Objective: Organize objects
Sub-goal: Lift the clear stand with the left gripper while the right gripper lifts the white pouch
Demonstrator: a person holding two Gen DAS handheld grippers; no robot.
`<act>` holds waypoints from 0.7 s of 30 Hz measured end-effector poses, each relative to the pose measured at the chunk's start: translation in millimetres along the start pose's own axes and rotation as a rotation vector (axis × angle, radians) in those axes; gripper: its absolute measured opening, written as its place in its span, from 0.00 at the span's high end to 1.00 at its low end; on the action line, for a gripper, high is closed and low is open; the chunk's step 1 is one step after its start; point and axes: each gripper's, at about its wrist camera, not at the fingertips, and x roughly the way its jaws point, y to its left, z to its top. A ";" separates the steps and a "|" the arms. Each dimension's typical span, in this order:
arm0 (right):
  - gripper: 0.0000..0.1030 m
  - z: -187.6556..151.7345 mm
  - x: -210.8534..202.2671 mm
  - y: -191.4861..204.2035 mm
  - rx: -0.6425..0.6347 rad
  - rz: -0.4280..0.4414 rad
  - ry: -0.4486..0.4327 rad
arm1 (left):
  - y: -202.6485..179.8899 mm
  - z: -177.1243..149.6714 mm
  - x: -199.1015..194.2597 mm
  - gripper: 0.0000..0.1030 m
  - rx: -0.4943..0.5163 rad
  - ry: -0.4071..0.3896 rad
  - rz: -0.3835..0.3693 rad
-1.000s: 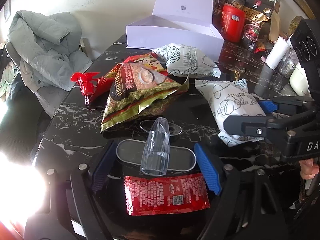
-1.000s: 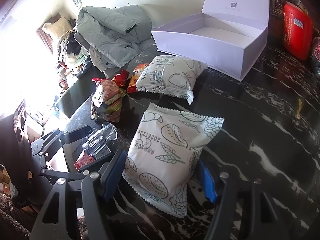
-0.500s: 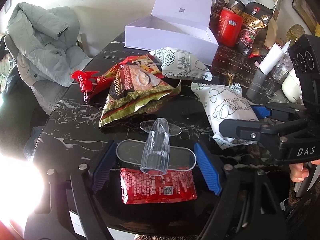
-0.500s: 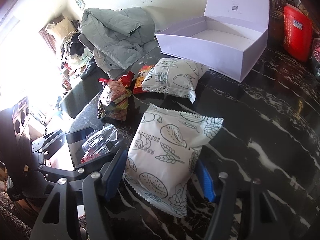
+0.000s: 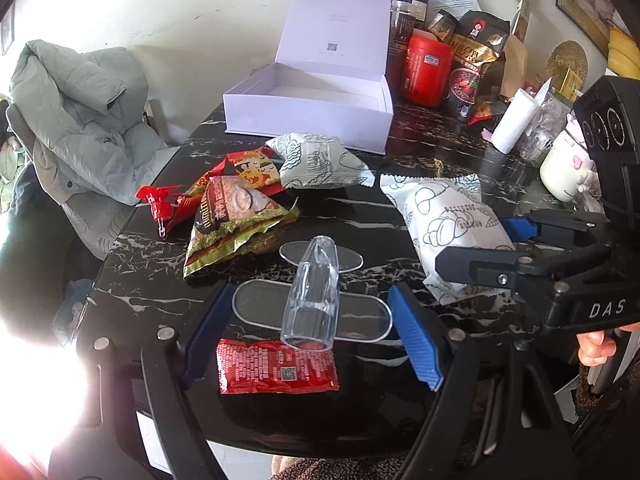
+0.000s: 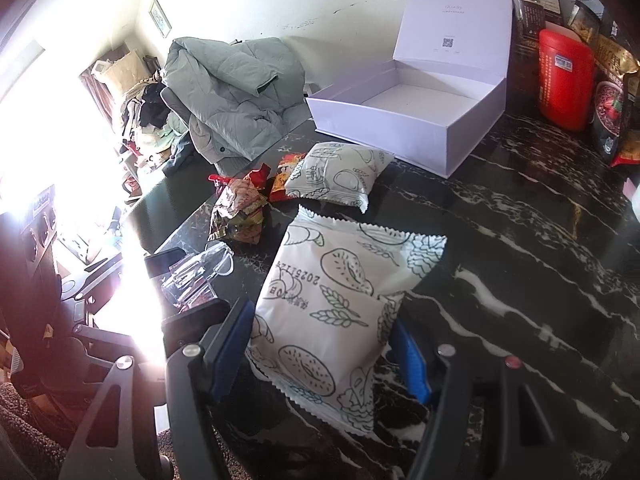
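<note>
Your right gripper [image 6: 324, 356] clamps white printed snack bag [image 6: 340, 308] above black marble table [image 6: 520, 248]; second white bag [image 6: 340, 176] beyond, beside red wrappers [image 6: 256, 180]; open lilac box [image 6: 408, 116] at rear; grey jacket [image 6: 236, 92] left.

Both claws rising and pulling back, load in each. Left claw [image 5: 312, 332] carries the clear plastic holder [image 5: 314, 296] off the tabletop [image 5: 160, 288]; red sachet [image 5: 276, 366] below it now shows fully and the tabletop's near edge has come into view. Right claw [image 6: 324, 356] lifts the white printed snack bag [image 6: 340, 308]; white box [image 6: 404, 120] interior now more exposed.
</note>
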 end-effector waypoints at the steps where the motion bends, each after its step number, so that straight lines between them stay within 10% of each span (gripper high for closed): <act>1: 0.34 -0.9 -4.2 -1.1 0.003 -0.004 -0.008 | -3.1 1.0 -1.0 0.24 0.007 -0.003 -0.005; 21: 0.45 -2.9 -54.0 -21.2 0.057 -0.104 -0.087 | -38.8 35.6 -0.6 0.24 0.105 -0.030 -0.090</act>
